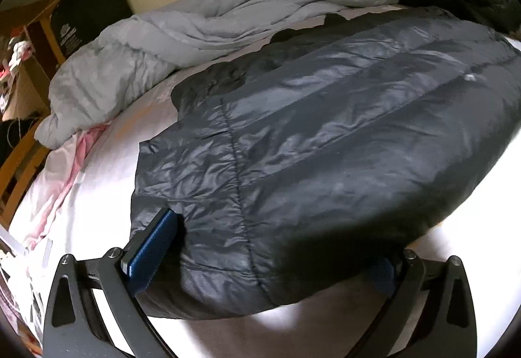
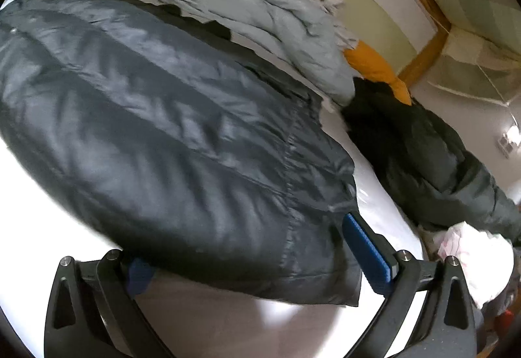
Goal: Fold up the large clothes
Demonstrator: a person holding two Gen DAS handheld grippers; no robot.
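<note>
Jacket on bed; both tongs wide apart around hem.

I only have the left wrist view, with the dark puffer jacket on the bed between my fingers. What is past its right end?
Observer: In the right wrist view a second dark jacket lies on the bed beyond the puffer jacket's end, apart from it.
Operator: Is the right gripper on the jacket too?
Observer: The right gripper is open, its fingers straddling the jacket's near edge, just as the left gripper does at its own end.
Operator: Anything near the right gripper's outer finger?
Observer: A white crumpled cloth sits at the bed's edge, right of the blue pad.
</note>
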